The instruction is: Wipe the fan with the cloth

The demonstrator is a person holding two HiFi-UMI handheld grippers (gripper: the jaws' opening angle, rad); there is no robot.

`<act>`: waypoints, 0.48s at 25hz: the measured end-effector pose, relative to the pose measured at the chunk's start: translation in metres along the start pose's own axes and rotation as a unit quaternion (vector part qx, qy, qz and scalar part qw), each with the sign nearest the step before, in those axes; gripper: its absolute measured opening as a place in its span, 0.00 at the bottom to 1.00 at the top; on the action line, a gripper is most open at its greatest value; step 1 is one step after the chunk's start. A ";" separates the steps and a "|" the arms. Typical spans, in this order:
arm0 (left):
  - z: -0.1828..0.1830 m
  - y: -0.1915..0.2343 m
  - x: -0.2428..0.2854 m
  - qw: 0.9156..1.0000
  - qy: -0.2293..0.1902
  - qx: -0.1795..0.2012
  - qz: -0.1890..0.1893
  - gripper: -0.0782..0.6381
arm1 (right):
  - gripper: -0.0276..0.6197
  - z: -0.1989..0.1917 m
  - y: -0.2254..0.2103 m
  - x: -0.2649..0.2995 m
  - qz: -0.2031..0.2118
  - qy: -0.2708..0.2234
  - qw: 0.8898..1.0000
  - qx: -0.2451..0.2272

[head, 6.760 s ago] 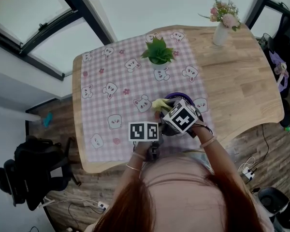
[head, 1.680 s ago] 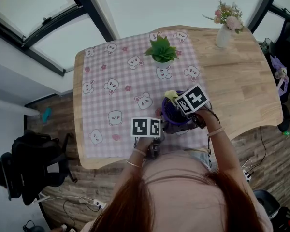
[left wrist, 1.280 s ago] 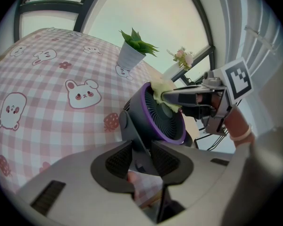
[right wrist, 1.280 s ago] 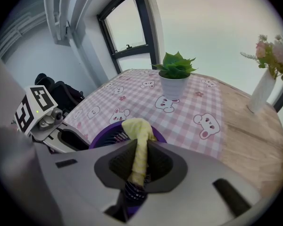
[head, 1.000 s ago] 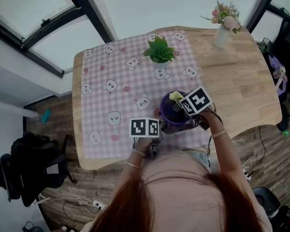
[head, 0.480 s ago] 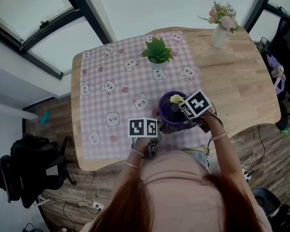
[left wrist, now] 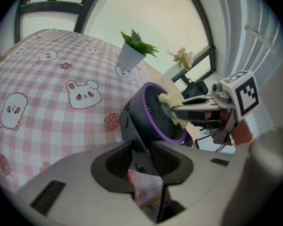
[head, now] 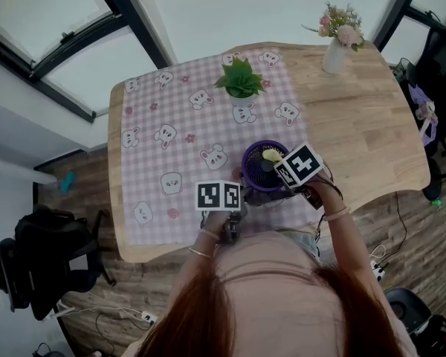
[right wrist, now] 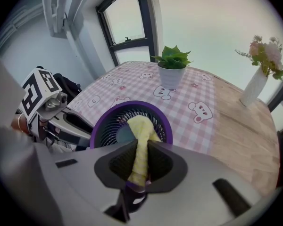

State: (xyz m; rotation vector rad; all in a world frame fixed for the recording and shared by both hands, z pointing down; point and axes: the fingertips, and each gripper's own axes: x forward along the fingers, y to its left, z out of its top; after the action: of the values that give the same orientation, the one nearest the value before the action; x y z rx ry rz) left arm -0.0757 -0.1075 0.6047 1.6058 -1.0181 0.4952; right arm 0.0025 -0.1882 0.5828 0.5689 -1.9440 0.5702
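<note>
The wooden desk (head: pixel 372 117) carries a pink checked tablecloth (head: pixel 171 140) printed with bears over its left half. The purple fan (head: pixel 254 173) stands on the tablecloth close to the desk's front edge, just in front of the person, with its grille tilted upward. The left tongs (left wrist: pixel 136 160) are clamped on the fan's dark stand behind the head, which steadies it. The right tongs (right wrist: pixel 141 163) are closed on a folded yellow cloth (right wrist: pixel 140 128), whose free end lies on the grille just beside the hub.

The step in hand looks like wiping the grille. It probably goes best with light pressure, the cloth led round ring by ring from hub to purple rim so that only fabric meets the slats. The left grip should stay firm, or the fan may tip or drag the tablecloth into folds. The loose end could snag between slats.

A potted green plant (head: pixel 240 80) sits at the tablecloth's far edge and a vase of pink flowers (head: pixel 334 47) at the desk's far right corner. Both are well apart from the fan and block nothing. Only the left tongs crowd the wipe, on the grille's near side
</note>
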 end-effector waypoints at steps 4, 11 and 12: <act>-0.001 0.000 0.000 1.000 0.001 0.001 0.001 0.27 | 0.12 -0.005 0.005 -0.001 0.003 0.009 1.000 0.001; -0.001 0.000 -0.001 1.000 0.002 0.004 0.003 0.27 | 0.12 -0.014 0.012 -0.003 0.009 0.025 1.000 -0.003; -0.001 0.000 -0.001 1.000 0.002 0.004 0.002 0.27 | 0.12 -0.014 0.013 -0.004 0.009 0.027 1.000 -0.004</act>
State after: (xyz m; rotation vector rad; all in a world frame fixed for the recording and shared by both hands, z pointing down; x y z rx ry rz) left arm -0.0760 -0.1063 0.6038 1.6095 -1.0179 0.5062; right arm 0.0059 -0.1688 0.5832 0.5264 -1.9021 0.5837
